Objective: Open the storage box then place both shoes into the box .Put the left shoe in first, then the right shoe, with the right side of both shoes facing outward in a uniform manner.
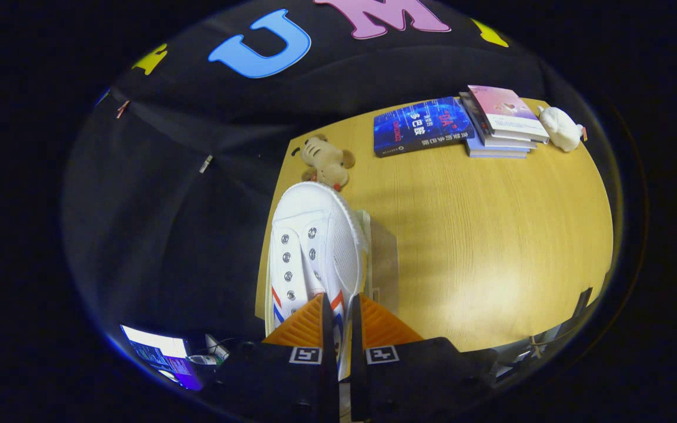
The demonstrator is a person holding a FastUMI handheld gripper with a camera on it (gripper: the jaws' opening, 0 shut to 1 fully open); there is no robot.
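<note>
Gripper view: hand-held gripper [342, 320] clamped on white shoe [315, 247], toe beyond fingers

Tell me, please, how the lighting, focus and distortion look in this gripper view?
Gripper view: strong fisheye bending curves the wooden table edges; lighting is even, with soft glare on the tabletop and a faint shadow beside the white shoe; the shoe, blue book and plush dog are sharp; the gripper fingers are shut on the shoe's side wall.
</note>
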